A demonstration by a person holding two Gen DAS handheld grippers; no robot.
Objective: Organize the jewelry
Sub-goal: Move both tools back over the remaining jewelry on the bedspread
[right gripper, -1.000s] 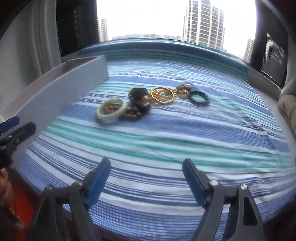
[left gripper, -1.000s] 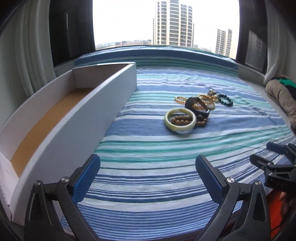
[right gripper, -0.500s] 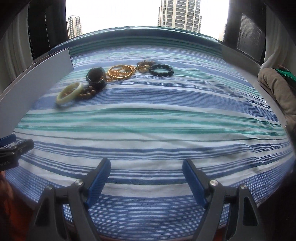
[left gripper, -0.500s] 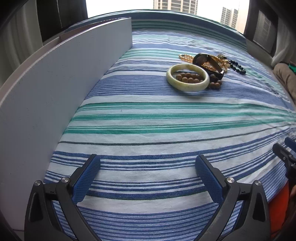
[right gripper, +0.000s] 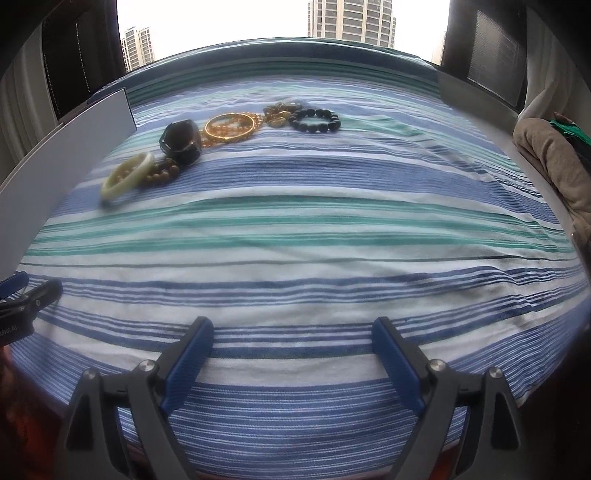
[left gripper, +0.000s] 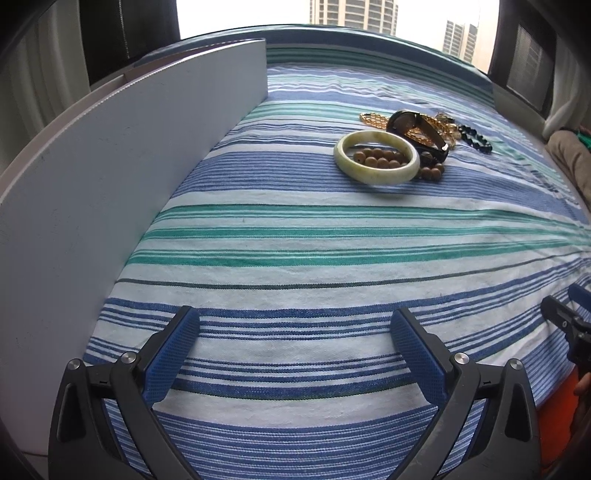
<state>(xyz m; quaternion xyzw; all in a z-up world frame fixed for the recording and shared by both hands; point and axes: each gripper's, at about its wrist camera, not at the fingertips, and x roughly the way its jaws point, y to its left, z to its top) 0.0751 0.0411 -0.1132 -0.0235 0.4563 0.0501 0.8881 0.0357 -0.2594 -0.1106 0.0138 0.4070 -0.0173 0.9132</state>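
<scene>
While the bracelets [left gripper: 399, 147] lie heaped near the box [left gripper: 122, 177] awaiting sorting, left gripper [left gripper: 295, 350] gapes wide, right gripper [right gripper: 295, 354] is opening, both empty.

Both wrist cams low, fwd-down; shared striped cloth [left gripper: 332, 258] w/ jewelry [right gripper: 229, 127]

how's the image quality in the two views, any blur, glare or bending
Left wrist view: pale green bangle sharp, window blown out white, white box wall bowed by the fisheye. Right wrist view: softer, the bangle smeared at the left edge, striped cloth bulging like a dome, corners dark.
</scene>
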